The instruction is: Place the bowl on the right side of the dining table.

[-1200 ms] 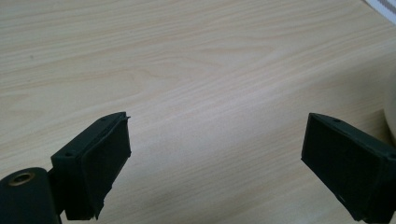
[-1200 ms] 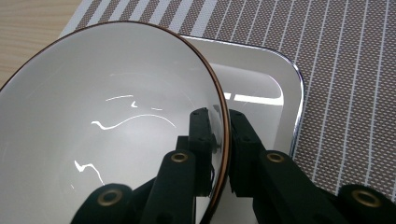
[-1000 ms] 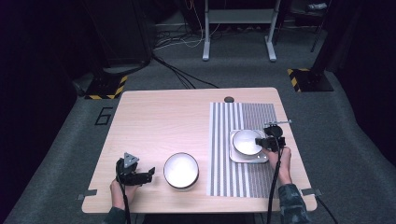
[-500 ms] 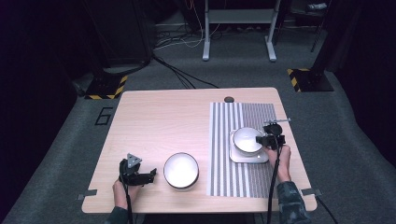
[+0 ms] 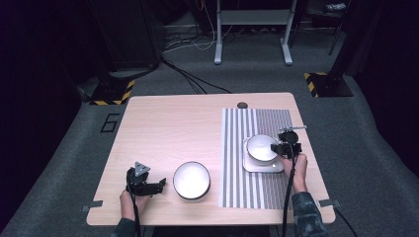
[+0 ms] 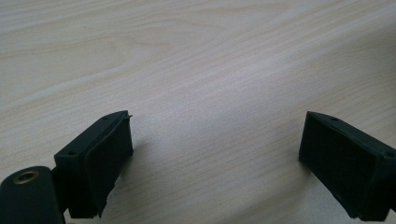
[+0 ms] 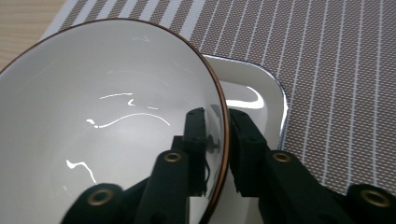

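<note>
A white bowl with a brown rim (image 5: pixel 261 147) (image 7: pixel 107 130) sits on a square white plate (image 5: pixel 262 167) (image 7: pixel 261 93) on the striped mat. My right gripper (image 5: pixel 277 147) (image 7: pixel 217 116) straddles the bowl's right rim, one jaw inside and one outside. Its jaws have just been opening, and a slim gap shows beside the rim. A second white bowl (image 5: pixel 191 180) stands on the bare wood near the front edge. My left gripper (image 5: pixel 160 185) (image 6: pixel 215 158) lies just left of that bowl, open wide over bare tabletop, holding nothing.
The grey-and-white striped mat (image 5: pixel 257 118) (image 7: pixel 336 70) covers the right part of the wooden table (image 5: pixel 173 128). A small dark round cap (image 5: pixel 242 105) sits at the table's far edge. Cables trail from both grippers toward the front.
</note>
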Tool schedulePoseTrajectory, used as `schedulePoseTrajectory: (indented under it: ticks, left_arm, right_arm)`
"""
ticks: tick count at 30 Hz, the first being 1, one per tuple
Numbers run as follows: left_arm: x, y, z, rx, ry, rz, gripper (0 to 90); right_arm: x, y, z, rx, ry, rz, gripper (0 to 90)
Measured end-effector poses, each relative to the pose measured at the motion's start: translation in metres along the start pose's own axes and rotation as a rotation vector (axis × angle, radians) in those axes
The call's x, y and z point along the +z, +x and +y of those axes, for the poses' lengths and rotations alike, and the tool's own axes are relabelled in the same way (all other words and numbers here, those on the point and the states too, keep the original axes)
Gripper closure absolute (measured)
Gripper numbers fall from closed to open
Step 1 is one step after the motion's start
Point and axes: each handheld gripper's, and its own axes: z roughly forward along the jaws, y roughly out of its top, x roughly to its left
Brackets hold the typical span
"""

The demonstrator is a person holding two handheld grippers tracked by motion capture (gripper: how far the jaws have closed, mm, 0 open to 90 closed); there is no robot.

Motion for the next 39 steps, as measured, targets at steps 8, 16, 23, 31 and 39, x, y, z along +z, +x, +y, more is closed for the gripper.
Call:
schedulePoseTrajectory:
  ticks: [8,16,23,31,39]
  left_arm:
    - [0.000,0.000,0.000,0.001,0.001,-0.001,9.3]
    - [0.000,0.000,0.000,0.001,0.001,-0.001,9.4]
    - [0.000,0.000,0.000,0.003,0.000,-0.003,9.3]
    - [0.000,0.000,0.000,0.003,0.000,-0.003,9.4]
    - [0.000,0.000,0.000,0.007,0.001,-0.005,9.4]
  right_arm:
    - [-0.006,-0.001,-0.003,0.015,-0.008,0.026,32.7]
    - [-0.018,0.002,-0.008,-0.002,-0.064,0.041,6.0]
    - [-0.031,0.009,-0.013,-0.047,-0.094,0.052,1.7]
    - [-0.050,0.021,-0.021,-0.085,-0.128,0.054,1.3]
    - [-0.070,0.037,-0.031,-0.136,-0.170,0.054,0.7]
